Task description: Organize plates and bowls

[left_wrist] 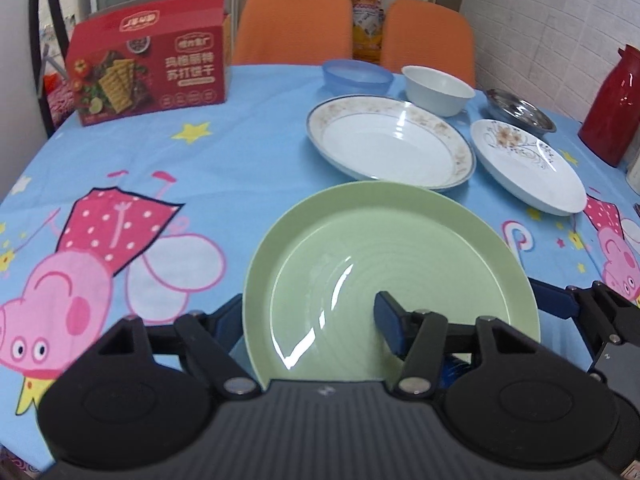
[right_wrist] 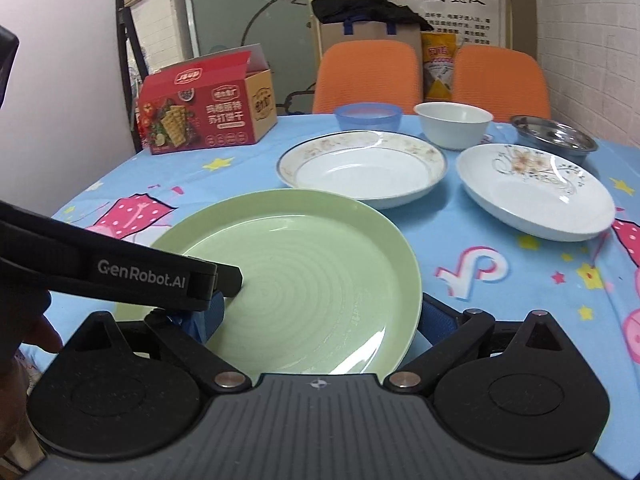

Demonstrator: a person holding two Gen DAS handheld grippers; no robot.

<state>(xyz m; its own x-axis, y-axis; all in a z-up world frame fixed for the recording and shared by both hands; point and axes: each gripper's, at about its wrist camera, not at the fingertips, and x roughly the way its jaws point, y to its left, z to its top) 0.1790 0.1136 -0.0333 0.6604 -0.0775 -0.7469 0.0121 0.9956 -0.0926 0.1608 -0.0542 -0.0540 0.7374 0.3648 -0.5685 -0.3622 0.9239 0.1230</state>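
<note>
A round table (right_wrist: 500, 276), covered in a blue cartoon-pig cloth, carries the crockery. In the right wrist view the green plate (right_wrist: 304, 264) lies at 6 o'clock, the gold-rimmed plate (right_wrist: 362, 166) at centre, the floral plate (right_wrist: 534, 190) at 3 o'clock. At 12 o'clock sit the blue bowl (right_wrist: 368, 116), white bowl (right_wrist: 454, 124) and steel dish (right_wrist: 556, 138) (rightmost); the red cracker box (right_wrist: 206, 120) stands at 10 o'clock.

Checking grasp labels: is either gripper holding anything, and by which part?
Left gripper clamps the green plate by its near-left rim, one finger on top. Right gripper straddles it, open.
</note>
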